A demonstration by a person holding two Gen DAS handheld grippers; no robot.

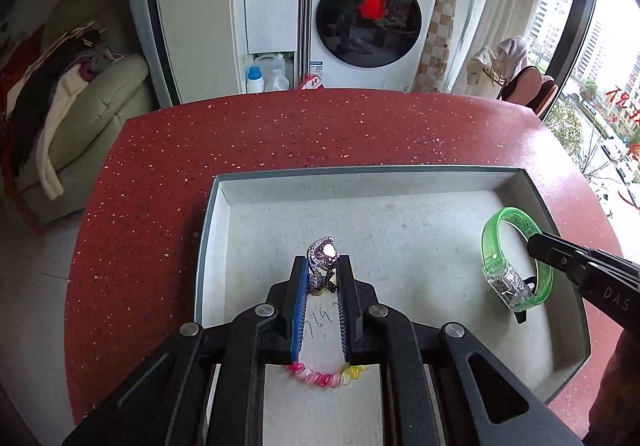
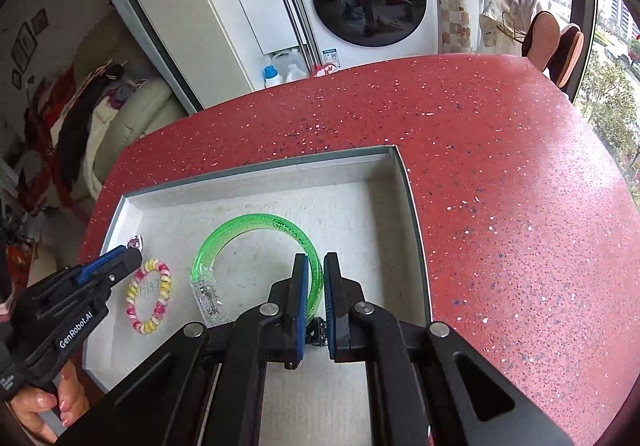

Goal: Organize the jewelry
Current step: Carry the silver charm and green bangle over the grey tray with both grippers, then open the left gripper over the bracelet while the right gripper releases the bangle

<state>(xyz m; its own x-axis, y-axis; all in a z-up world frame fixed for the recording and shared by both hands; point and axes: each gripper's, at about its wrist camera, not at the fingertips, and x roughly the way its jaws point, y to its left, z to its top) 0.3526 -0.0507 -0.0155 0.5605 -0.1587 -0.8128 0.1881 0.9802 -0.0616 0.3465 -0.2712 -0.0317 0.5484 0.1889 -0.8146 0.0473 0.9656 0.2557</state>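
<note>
a red speckled counter (image 1: 280,134) with a washing machine (image 1: 372,14) behind it carries a shallow grey tray (image 1: 360,182). my left gripper (image 1: 323,266) is narrowed on a purple jewelled ring (image 1: 324,252), raised over the tray floor, i think. my right gripper (image 2: 316,266) is clamped on the green bangle (image 2: 248,226) in the tray's right part. a pink-and-yellow coil bracelet (image 2: 149,296) lies flat between them, just beside the bangle.

"Panasonic" on washing machine (image 1: 374,12), "GenRobot.AI" on left claw (image 2: 116,260), "DAS" on right claw (image 1: 538,246)
</note>
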